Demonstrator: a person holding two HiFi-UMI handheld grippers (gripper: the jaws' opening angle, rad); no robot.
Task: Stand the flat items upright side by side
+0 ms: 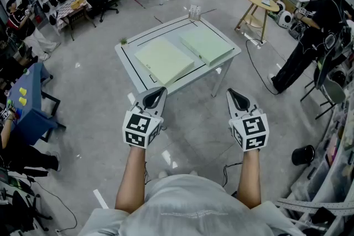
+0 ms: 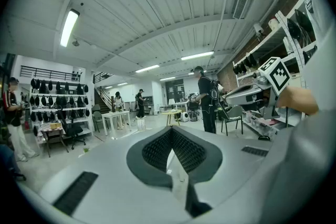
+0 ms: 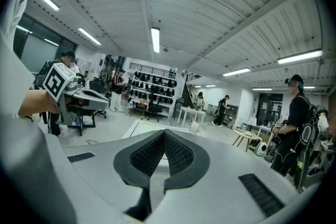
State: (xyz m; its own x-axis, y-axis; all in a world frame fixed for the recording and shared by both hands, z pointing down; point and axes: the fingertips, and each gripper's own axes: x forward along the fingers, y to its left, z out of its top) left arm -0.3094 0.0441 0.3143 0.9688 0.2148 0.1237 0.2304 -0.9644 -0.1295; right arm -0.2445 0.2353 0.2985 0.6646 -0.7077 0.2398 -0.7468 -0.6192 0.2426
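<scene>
**Operator:** Status of the flat items?

**Technician:** There are two pale green slabs. The left flat item [image 1: 164, 59] and the right flat item [image 1: 206, 45] both lie face-flat on the white table [image 1: 160, 30]. They sit close beside each other near its centre, inside a black outline marked on the top. Whether their edges touch cannot be determined. A small pale object [image 1: 194, 11] stands at the table's far edge, too small to identify.

**Operator:** Gripper condition?

**Technician:** The left gripper [image 1: 153, 98] has its jaws closed together, with nothing between the ribbed pads. The right gripper [image 1: 237, 99] is the same: jaws together, empty. Both are held out in front of the person, roughly level, over bare floor. They are well apart from the table and from each other.

**Operator:** Task progress?

**Technician:** In my judgement, none. Neither item stands upright and neither is contacted.

**Operator:** Work remaining?

**Technician:** All of it:
- Approach the table.
- Open the jaws.
- Lift an edge of each slab.
- Raise each slab onto its edge.
- Set the two side by side.

Thin slabs lying flush on the top probably offer little to grip, so the first lift is the likely difficulty.
</scene>
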